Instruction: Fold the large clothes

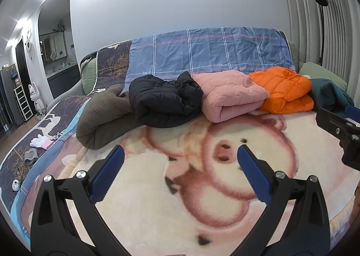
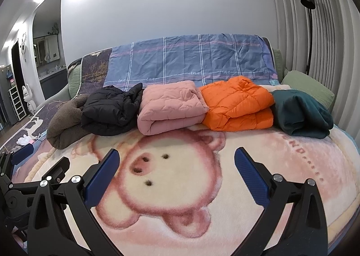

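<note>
Fleece in brown, a rolled garment (image 2: pixel 65 121), starts a row of folded clothes along the back of the pig-print blanket (image 2: pixel 180 199), followed rightward by a black puffer jacket (image 2: pixel 110 112), a pink quilted jacket (image 2: pixel 171 107), an orange down jacket (image 2: pixel 238 105) and a dark teal garment (image 2: pixel 301 114), each touching its neighbour. Left gripper (image 1: pixel 180 154) and right gripper (image 2: pixel 176 158) hover above the blanket's bare front part, jaws spread wide and gripping nothing.
</note>
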`<action>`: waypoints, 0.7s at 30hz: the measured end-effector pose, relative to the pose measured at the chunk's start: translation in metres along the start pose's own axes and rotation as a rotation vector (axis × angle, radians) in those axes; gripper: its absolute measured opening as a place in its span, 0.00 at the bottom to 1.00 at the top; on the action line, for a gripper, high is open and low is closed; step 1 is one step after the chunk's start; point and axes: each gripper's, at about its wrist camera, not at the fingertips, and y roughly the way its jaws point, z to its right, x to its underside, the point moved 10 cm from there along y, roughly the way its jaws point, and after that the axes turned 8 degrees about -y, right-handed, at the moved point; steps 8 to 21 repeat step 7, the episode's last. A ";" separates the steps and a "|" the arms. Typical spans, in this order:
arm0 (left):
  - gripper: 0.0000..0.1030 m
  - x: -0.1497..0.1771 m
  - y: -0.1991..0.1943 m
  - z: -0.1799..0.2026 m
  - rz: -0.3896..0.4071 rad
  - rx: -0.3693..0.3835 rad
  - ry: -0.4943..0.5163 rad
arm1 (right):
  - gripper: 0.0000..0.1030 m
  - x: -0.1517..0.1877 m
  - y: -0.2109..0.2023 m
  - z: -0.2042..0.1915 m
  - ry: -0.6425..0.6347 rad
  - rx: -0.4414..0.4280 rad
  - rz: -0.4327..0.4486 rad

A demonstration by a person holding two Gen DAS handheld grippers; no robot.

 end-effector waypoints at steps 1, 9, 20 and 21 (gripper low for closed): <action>0.98 0.000 0.000 0.000 -0.001 0.000 0.000 | 0.99 0.000 0.000 0.000 0.000 0.000 -0.001; 0.98 0.003 0.003 0.001 -0.006 -0.003 -0.003 | 0.99 0.002 0.003 -0.002 -0.005 -0.003 -0.010; 0.98 0.003 0.003 0.001 -0.006 -0.003 -0.003 | 0.99 0.002 0.003 -0.002 -0.005 -0.003 -0.010; 0.98 0.003 0.003 0.001 -0.006 -0.003 -0.003 | 0.99 0.002 0.003 -0.002 -0.005 -0.003 -0.010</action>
